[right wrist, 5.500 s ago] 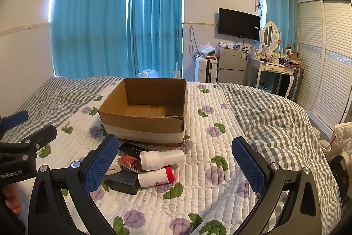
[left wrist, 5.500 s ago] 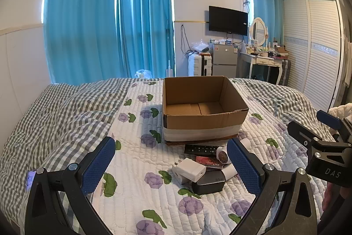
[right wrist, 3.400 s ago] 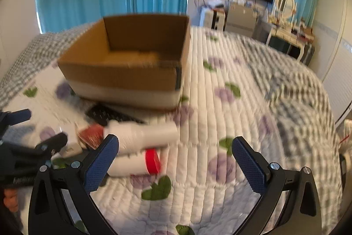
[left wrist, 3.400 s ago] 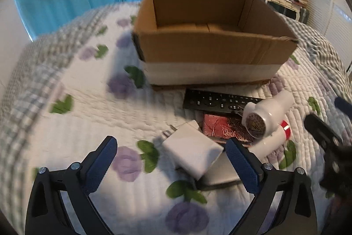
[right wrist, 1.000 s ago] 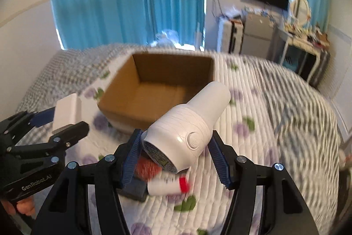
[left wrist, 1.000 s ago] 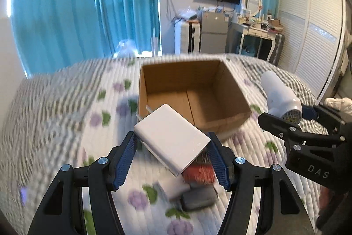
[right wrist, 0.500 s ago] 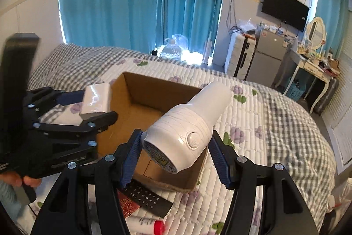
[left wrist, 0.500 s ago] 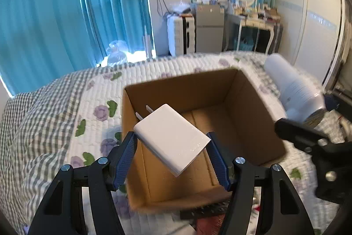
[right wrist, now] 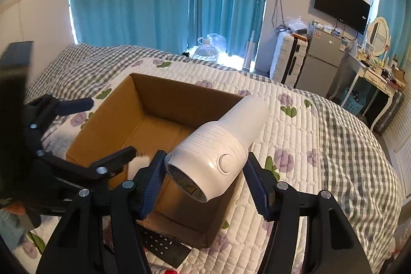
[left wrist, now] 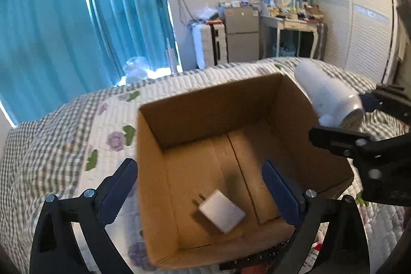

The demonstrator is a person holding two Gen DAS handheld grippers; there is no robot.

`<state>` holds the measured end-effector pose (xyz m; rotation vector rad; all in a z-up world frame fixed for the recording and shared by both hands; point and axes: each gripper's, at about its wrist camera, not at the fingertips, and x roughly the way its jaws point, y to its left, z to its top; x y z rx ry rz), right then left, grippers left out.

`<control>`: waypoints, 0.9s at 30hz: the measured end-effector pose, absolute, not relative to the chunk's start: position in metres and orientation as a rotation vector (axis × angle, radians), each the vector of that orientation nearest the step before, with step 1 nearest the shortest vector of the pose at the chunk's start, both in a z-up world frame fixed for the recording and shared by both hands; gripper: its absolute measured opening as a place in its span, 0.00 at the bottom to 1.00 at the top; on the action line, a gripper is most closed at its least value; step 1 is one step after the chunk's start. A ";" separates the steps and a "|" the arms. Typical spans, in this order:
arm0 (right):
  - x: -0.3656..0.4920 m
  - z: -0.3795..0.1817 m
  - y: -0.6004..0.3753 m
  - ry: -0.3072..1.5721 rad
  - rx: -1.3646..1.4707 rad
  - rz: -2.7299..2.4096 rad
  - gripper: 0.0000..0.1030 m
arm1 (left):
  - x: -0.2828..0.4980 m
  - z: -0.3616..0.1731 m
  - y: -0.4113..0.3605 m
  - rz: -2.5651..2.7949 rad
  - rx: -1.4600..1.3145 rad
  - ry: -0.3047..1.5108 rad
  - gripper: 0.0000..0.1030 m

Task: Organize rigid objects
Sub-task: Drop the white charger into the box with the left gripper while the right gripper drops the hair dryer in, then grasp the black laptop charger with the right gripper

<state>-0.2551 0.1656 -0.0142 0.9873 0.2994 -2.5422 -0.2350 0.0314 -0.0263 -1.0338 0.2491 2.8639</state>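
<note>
Over the quilted, flower-printed bed cover (right wrist: 295,135) we hold both claws above the open brown cardboard box (left wrist: 259,107), which sits on the bed with its mouth up. Largest of our loads is the white cylindrical hair-dryer-like appliance (right wrist: 221,153), pinched across its body by the right gripper (right wrist: 205,184), its pads pressing both sides, over the right side of the box. We judge the main risk here: its rounded, smooth shell could roll or slide out of the pads, or, let go too far right, strike the rim and tumble onto the quilt. The left gripper (left wrist: 203,191) hangs over the near left part of the box, its jaws opening with nothing between them. The white flat rectangular charger plug (left wrist: 222,211) lies on the box floor below; the appliance could land on it if released too far left. Just near the box, a black remote control (right wrist: 164,247) lies on the quilt, and a lowered claw could snag it.

Of writing we can read nothing: print on the appliance's near end and stickers on the far fridge (right wrist: 321,60) are too small.
</note>
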 end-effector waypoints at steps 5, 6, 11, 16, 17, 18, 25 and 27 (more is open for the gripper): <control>-0.261 -0.022 0.157 0.323 0.983 -2.535 0.59 | -0.221 -0.012 0.011 2.898 -0.995 0.169 0.96; -0.260 -0.022 0.156 0.315 0.977 -2.549 0.62 | -0.217 -0.010 0.008 2.900 -0.992 0.155 0.96; -0.242 -0.009 0.159 0.277 0.942 -2.616 0.86 | -0.190 0.003 -0.001 2.917 -0.978 0.144 0.96; -0.202 0.018 0.169 0.278 0.925 -2.683 0.89 | -0.158 0.021 -0.002 2.920 -0.989 0.103 1.00; -0.193 0.024 0.171 0.276 0.921 -2.687 0.90 | -0.153 0.025 -0.002 2.922 -0.991 0.099 1.00; -0.185 0.029 0.171 0.275 0.917 -2.689 0.90 | -0.143 0.031 -0.003 2.929 -0.990 0.089 1.00; -0.126 0.050 0.171 0.320 0.924 -2.700 0.90 | -0.093 0.055 -0.006 2.948 -0.993 0.047 1.00; -0.112 0.050 0.171 0.310 0.927 -2.701 0.90 | -0.082 0.053 -0.005 2.959 -1.003 0.056 1.00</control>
